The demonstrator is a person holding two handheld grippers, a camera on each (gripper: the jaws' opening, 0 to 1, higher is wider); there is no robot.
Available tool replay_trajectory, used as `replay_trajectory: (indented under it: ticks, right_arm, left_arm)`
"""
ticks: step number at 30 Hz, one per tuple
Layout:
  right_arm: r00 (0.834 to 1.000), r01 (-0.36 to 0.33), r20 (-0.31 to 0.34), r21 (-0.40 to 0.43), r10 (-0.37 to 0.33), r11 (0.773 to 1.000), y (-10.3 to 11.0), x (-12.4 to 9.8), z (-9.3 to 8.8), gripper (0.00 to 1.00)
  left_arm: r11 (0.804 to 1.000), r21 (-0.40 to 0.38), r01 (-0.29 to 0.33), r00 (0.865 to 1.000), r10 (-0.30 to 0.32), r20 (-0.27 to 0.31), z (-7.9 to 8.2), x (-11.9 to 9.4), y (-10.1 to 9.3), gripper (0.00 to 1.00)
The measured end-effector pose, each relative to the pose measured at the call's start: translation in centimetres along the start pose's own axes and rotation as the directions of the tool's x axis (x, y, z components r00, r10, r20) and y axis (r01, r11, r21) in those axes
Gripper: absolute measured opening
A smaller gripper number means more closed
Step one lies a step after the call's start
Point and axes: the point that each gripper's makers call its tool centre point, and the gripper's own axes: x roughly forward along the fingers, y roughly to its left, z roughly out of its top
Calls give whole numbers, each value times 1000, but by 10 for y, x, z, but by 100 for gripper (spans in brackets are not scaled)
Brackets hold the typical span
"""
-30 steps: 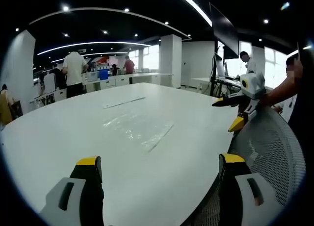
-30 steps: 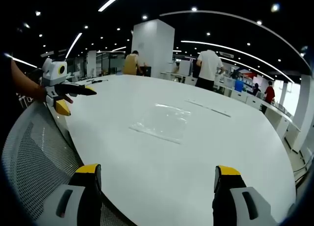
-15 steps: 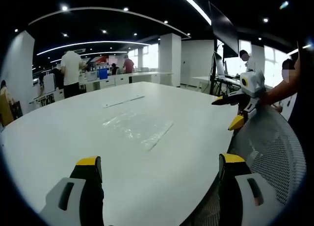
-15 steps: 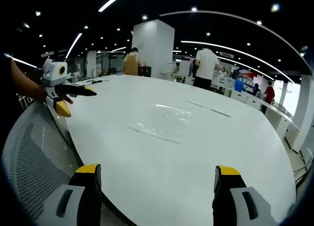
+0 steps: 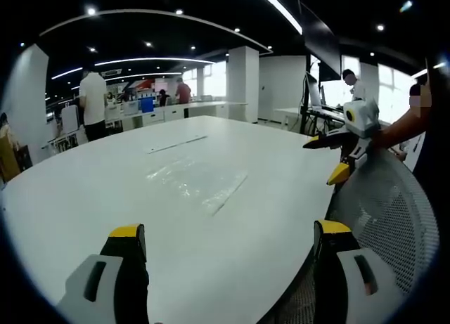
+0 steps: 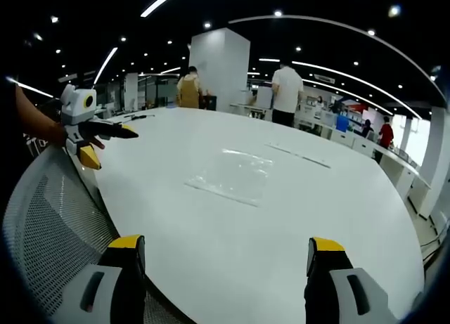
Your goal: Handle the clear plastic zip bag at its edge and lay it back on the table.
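1. Left gripper view, nearest: the left gripper has its yellow-tipped jaws spread wide over the near edge of the white table, with nothing between them.
2. Right gripper view, nearest: the right gripper is likewise spread wide and holds nothing, above a grey mesh chair back.
3. Farther out, the clear plastic zip bag lies flat on the table, well apart from both grippers.
4. Beyond the bag lies a thin clear strip.
5. People stand at distant desks.
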Motion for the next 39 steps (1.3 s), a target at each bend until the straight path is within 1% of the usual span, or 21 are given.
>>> replay_trajectory:
  ticks: [27, 31, 39]
  right_arm:
    - [1000, -4, -2, -6, 4, 1000, 0, 1, -1, 96]
    - [1000, 9, 11, -1, -9, 1000, -3, 0, 1, 96]
    - [1000, 5, 10, -1, -5, 1000, -3, 0, 0, 96]
  left_arm:
    - [1000, 7, 8, 1000, -7, -8, -4, 1, 1, 99]
    - [1000, 14, 12, 1000, -12, -13, -5, 2, 0, 99]
    - [999, 33, -10, 1000, 10, -19, -5, 1, 4, 97]
